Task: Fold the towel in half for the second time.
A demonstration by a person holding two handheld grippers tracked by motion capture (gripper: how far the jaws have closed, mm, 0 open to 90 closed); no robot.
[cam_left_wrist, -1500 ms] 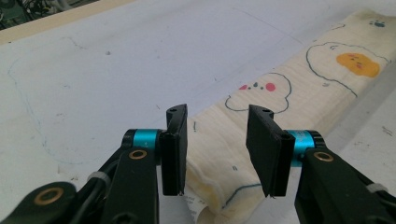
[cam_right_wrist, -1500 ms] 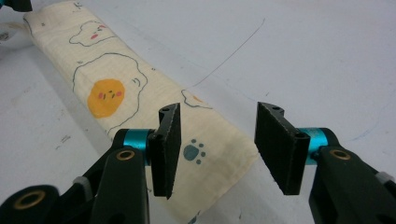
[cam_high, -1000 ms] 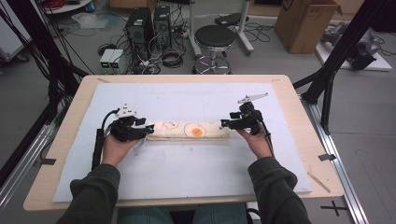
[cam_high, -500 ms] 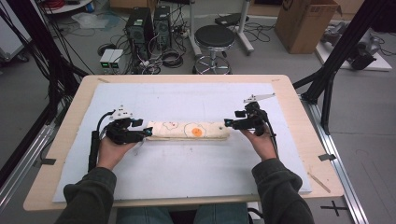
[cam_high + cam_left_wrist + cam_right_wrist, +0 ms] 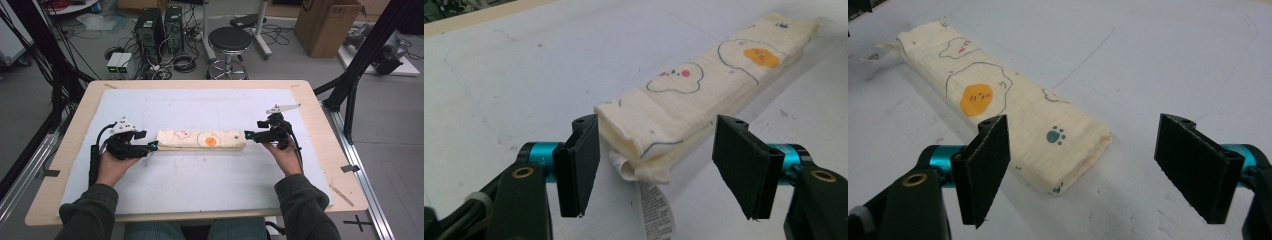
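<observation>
Both grippers have backed off slightly, and I now have the left gripper (image 5: 151,146) and right gripper (image 5: 248,135) open at either end of one folded cloth (image 5: 202,140) mid-table. It looks light, soft and floppy; I'd pinch the layered ends.

Illumination is even, diffuse and bright, with no glare. Soft shadows fall beneath the folded cloth (image 5: 704,95). The high view is slightly soft; both gripper views are sharp.
</observation>
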